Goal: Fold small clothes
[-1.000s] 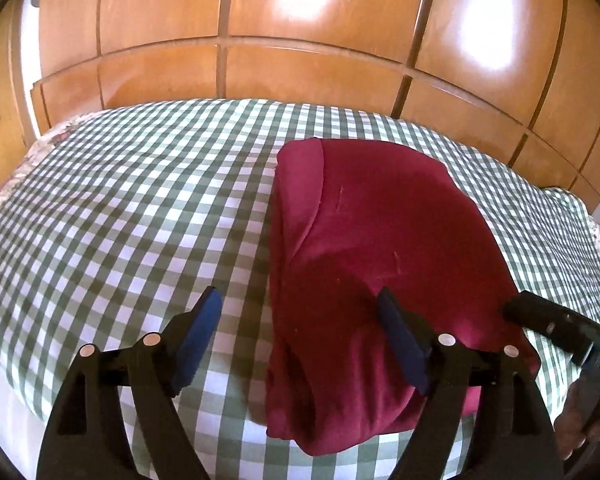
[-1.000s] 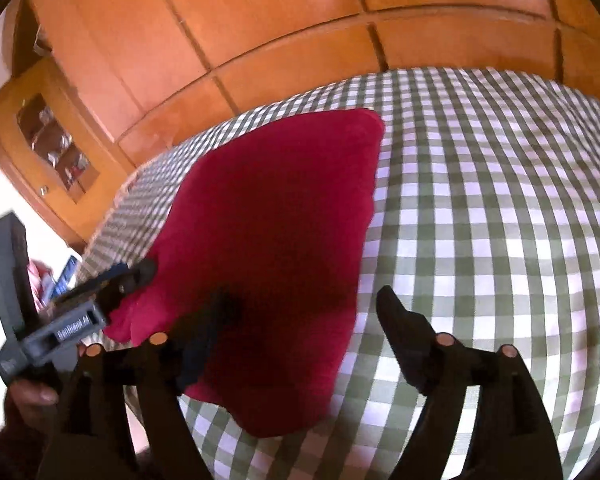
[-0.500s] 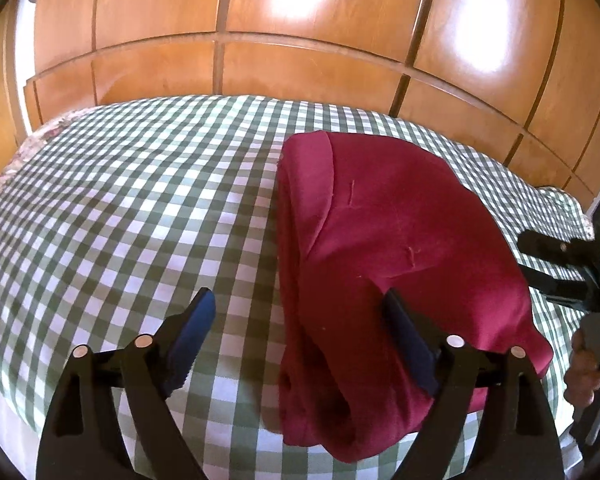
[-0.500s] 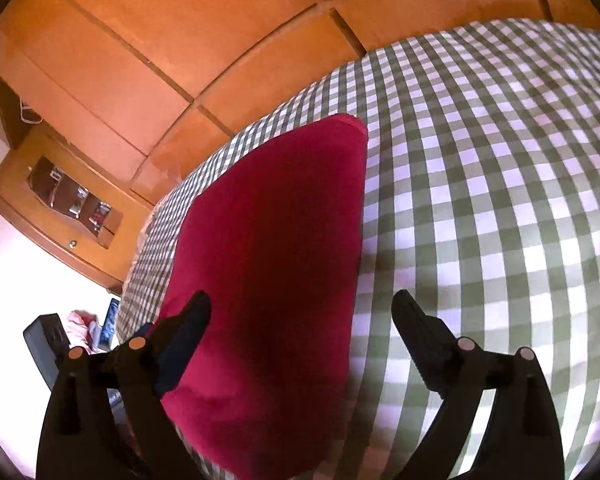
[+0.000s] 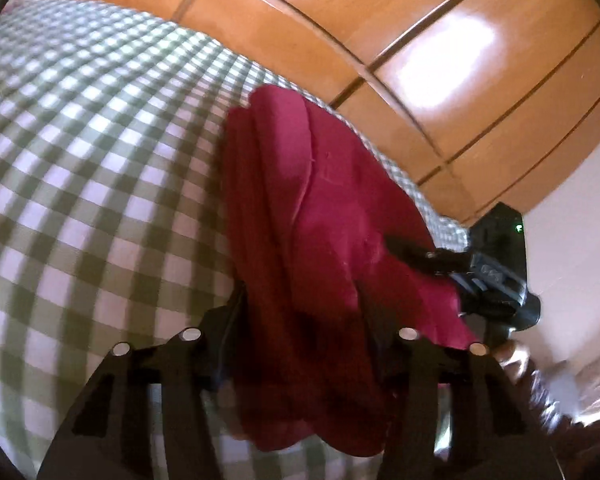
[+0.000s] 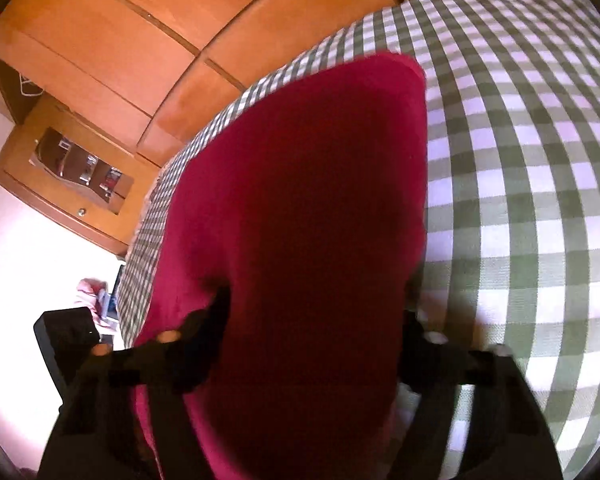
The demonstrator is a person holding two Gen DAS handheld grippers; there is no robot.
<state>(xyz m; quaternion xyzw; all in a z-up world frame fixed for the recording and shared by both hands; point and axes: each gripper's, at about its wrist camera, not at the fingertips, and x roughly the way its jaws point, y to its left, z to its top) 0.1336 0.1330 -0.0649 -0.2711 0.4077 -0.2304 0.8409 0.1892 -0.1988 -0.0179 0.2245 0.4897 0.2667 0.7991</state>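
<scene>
Folded dark red cloth garment [image 5: 324, 216] lies on green-and-white checked bed cover [image 5: 80, 184], near wooden wardrobe panels [image 5: 440, 60]. Left gripper [image 5: 304, 316] spread wide, straddling garment's near edge (blurred). Right gripper [image 6: 316, 312] likewise spread over garment, gripping nothing

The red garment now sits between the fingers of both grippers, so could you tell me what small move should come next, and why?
Probably close both grippers on the near edge. The red garment lies between the open fingers of the left gripper and the right gripper on the checked cloth, not yet pinched, so neither can lift it to fold.
</scene>
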